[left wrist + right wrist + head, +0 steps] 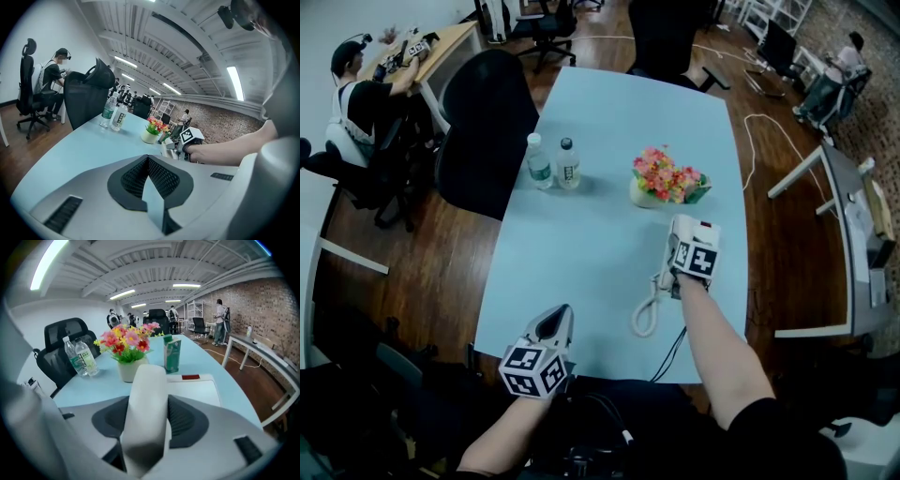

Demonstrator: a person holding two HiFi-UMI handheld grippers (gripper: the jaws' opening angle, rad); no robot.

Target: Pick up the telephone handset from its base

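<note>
A white telephone base [701,229] sits on the pale blue table [591,253], right of centre, with its coiled cord [646,315] trailing toward the near edge. My right gripper [680,244] reaches down over the phone's left side. In the right gripper view the white handset [146,380] fills the gap between the dark pads, and my right gripper [149,406] is shut on it, with the base [197,391] lying just beyond. My left gripper [555,321] hovers at the table's near edge, shut and holding nothing [148,159].
A pot of pink and orange flowers [666,178] stands just behind the phone, a green carton [172,354] beside it. Two water bottles [553,163] stand at the table's left side. A black office chair [483,131] sits left of the table; a person [366,94] works at a far desk.
</note>
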